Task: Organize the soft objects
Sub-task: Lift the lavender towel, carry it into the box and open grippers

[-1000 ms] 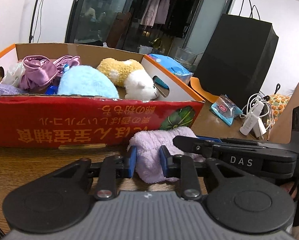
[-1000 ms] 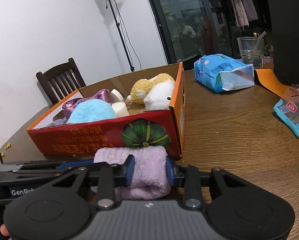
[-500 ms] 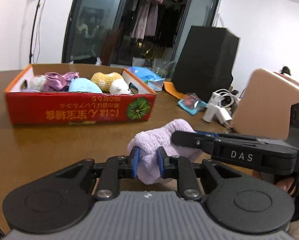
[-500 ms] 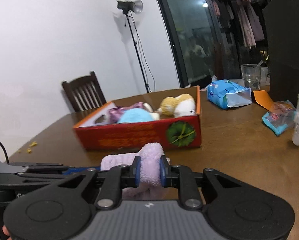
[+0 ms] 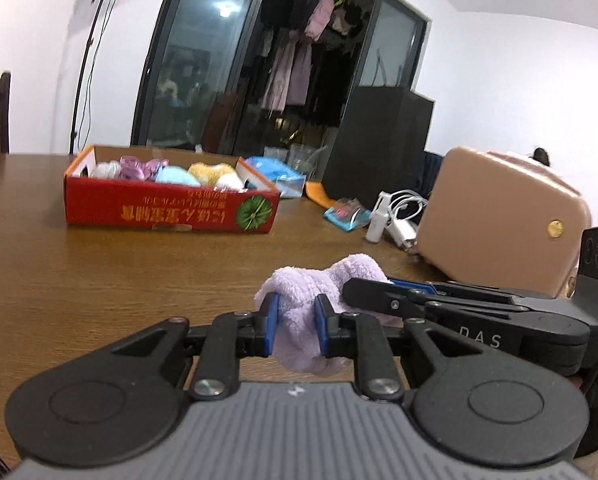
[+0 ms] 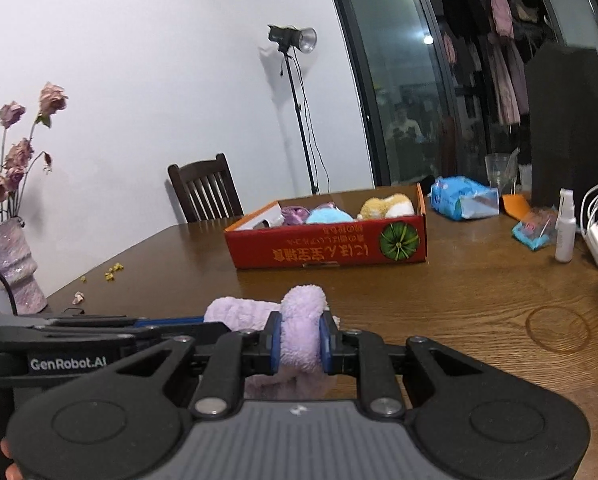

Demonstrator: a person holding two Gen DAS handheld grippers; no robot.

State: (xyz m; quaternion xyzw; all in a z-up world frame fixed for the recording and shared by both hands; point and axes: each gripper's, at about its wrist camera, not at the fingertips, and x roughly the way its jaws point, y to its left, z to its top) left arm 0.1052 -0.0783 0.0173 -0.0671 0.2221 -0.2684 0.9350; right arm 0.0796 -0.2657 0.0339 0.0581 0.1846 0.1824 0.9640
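Note:
A fluffy lilac cloth is held between both grippers above the wooden table. My left gripper is shut on its left end. My right gripper is shut on its right end; the cloth bunches up between the blue pads. The right gripper's fingers reach in from the right in the left wrist view. The red cardboard box stands further back on the table and holds several soft toys: a light blue one, a yellow-and-white plush and purple satin fabric.
A tan case, white chargers with cables, a white spray bottle, blue snack packets and a black bag lie to the right. A vase of dried roses stands at the left edge; a chair is behind the table.
Both grippers have pulled back from the box with the lilac cloth pinched between them. The box, close in front a second ago, now stands well away.

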